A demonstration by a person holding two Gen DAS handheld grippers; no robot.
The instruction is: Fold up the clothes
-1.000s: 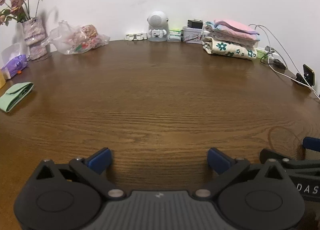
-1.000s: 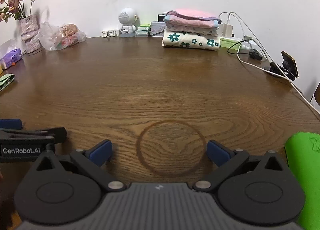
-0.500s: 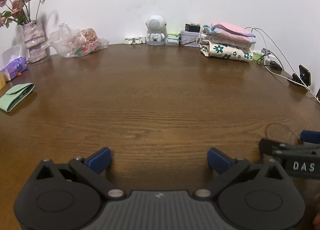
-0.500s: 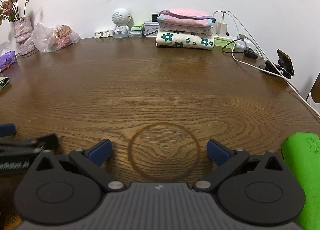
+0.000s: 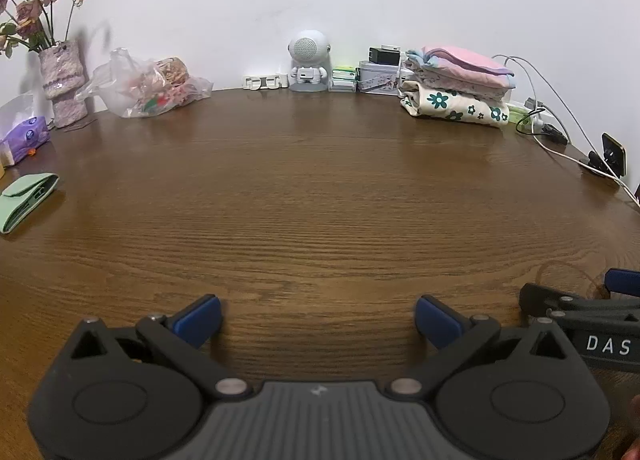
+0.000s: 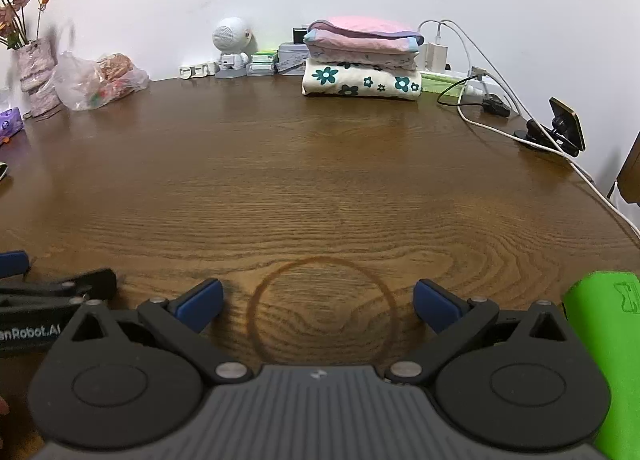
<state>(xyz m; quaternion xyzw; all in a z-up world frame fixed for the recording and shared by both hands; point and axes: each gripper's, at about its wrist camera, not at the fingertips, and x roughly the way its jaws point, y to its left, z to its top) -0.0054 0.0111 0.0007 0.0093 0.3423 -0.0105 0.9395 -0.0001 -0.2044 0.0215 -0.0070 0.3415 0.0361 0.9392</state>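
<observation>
A stack of folded clothes (image 5: 458, 85), pink on top and cream with dark flowers below, sits at the back of the brown wooden table (image 5: 320, 199); it also shows in the right wrist view (image 6: 362, 59). My left gripper (image 5: 318, 318) is open and empty, low over the table's near edge. My right gripper (image 6: 318, 302) is open and empty over a dark ring mark (image 6: 324, 312). Each gripper shows at the edge of the other's view, side by side. No unfolded garment is in view.
Along the back stand a flower vase (image 5: 64, 83), a plastic bag (image 5: 152, 87), a white robot figure (image 5: 308, 63), small boxes (image 5: 376, 73) and cables (image 6: 488, 99). A green pouch (image 5: 26, 199) lies far left. A bright green object (image 6: 608, 356) lies at the right.
Both grippers have drifted slightly, with the views shifting a little left and back. Both stay open and empty.
</observation>
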